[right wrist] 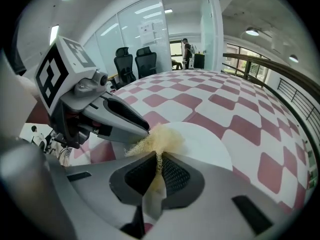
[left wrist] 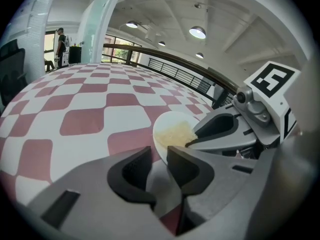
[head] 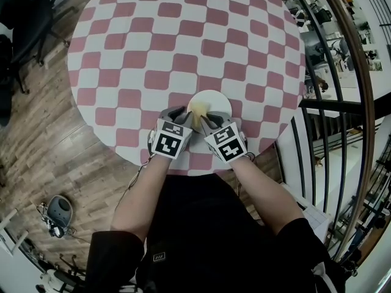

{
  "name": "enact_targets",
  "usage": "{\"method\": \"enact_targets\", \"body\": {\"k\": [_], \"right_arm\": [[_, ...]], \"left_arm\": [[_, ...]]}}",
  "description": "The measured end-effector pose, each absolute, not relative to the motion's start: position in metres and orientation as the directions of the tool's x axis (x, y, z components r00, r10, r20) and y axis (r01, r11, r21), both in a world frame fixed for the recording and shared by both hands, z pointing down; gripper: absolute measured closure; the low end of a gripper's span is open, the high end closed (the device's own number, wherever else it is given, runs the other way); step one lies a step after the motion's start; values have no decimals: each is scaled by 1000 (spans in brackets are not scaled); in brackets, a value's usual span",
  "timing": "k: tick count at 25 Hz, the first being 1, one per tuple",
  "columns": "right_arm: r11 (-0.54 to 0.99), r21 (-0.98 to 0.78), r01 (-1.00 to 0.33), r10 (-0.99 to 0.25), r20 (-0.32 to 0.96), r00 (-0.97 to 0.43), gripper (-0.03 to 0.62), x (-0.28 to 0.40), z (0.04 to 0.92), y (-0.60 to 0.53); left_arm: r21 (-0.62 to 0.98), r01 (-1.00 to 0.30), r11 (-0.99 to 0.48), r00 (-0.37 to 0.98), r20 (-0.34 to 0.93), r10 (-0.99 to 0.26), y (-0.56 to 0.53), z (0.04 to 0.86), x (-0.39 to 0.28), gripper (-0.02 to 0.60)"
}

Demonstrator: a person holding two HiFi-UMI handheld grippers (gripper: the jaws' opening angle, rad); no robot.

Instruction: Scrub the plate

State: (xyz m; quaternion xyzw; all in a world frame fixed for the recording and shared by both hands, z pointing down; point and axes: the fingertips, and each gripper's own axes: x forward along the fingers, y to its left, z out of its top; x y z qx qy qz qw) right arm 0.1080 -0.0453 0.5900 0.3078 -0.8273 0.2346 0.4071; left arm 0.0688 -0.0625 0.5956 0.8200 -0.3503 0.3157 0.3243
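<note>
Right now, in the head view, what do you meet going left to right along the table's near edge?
Left hand-held gripper → yellow mesh scrubber → right hand-held gripper → black railing. The white plate overlaps the first three, so it is left out.

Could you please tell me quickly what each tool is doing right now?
Left tool: open, gripping nothing, at the plate rim.
Right tool: closed on the yellow mesh scrubber.
</note>
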Motion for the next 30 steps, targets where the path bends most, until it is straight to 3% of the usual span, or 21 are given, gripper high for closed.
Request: {"method": "enact_targets", "body": {"k": [13,19,22,26,30], "right_arm": [[724,-16,-690,-347,856,-383,554,185,587,-42],[576,108,-810,-476,850,-225,554,242,575,-89],[565,21,-825,-503,801,-324,554,218,551,-91],[633,-119,-765,-430,768,-474,554,150,550,-79],[682,-144,-717,-338,808,-483,554,109,578,-72]], "left_arm": [[290,-787,-544,544,742,-392,-67,595,64,474],[281,-798,-534,531,748,-399,-66,596,65,474],[285,-800,-528,532,745,-403,-66,596,66,476],[292,-805,-517,529,747,-402,-64,599,64,485],[295,-803,-518,532,746,-401,-64,600,65,485]]}}
